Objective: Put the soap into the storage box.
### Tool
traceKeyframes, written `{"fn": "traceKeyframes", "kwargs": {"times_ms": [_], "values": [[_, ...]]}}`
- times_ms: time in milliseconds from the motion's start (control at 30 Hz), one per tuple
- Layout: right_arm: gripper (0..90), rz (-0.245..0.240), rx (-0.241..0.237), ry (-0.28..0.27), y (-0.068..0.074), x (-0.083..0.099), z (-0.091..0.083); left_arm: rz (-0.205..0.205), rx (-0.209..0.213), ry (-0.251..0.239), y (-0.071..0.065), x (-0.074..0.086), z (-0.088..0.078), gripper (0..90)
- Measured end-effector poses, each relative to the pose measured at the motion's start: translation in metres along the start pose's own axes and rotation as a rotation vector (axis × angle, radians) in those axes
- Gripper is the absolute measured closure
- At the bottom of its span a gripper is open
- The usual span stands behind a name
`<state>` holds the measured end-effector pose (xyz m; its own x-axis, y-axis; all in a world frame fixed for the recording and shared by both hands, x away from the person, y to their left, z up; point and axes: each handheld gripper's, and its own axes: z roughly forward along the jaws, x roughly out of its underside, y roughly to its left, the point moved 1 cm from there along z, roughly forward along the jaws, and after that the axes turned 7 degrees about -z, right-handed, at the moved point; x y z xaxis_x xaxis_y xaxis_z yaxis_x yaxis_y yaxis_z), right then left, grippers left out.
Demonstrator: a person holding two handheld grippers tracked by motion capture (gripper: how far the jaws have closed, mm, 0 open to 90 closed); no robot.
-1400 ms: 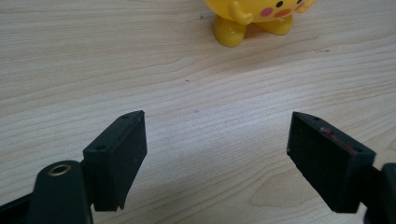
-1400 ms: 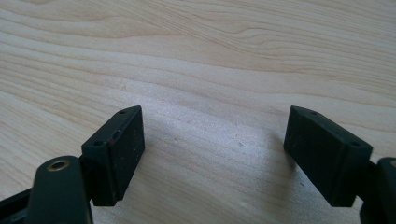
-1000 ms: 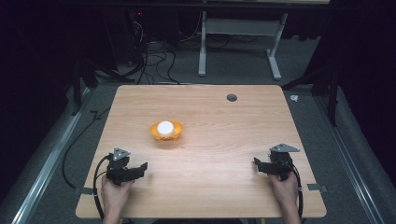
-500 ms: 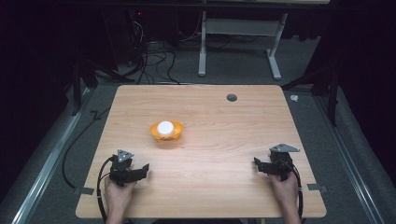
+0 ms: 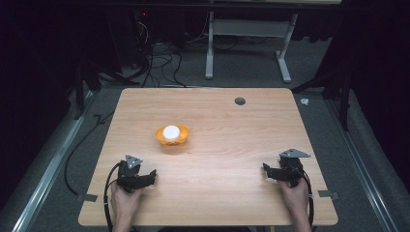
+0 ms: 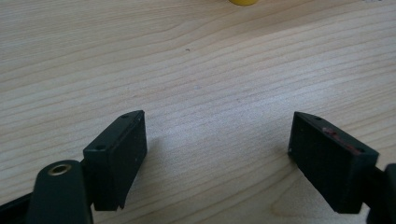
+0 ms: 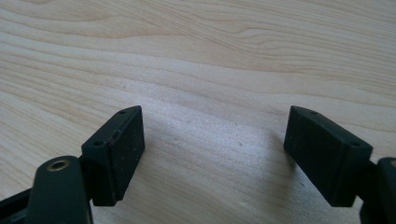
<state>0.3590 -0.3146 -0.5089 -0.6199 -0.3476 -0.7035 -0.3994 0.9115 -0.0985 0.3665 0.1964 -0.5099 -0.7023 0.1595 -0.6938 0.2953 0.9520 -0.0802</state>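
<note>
Bowl [image 5: 172, 136], orange, holding white ball [image 5: 171, 131], sitting untouched left of centre on surface [image 5: 232, 145]; left gripper [image 5: 151, 176] and right gripper [image 5: 267, 170] resting near front edge, jaws gaping empty, work not yet beginning.

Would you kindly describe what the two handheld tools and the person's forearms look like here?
Both are black two-jaw devices. The left tool and right tool each carry a grey three-cornered plate on top and trail a black cable back along the forearm. Up close, the jaws are flat, blocky black pads with small screw holes; a brass-coloured ring sits in the left tool's frame. No sleeves are visible on the forearms.
</note>
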Motion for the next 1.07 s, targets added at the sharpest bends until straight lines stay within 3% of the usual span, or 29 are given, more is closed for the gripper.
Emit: {"fn": "traceKeyframes", "kwargs": {"times_ms": [467, 1067], "values": [[21.1, 0.000, 0.000, 0.000, 0.0000, 0.0000, 0.0000, -0.013, 0.017, -0.043, 0.0009, 0.0040, 0.0031, 18.1], [21.0, -0.003, 0.001, -0.003, -0.0001, 0.0001, 0.0002, -0.014, 0.020, -0.041, 0.0008, 0.0039, 0.0034, 16.9]]}}
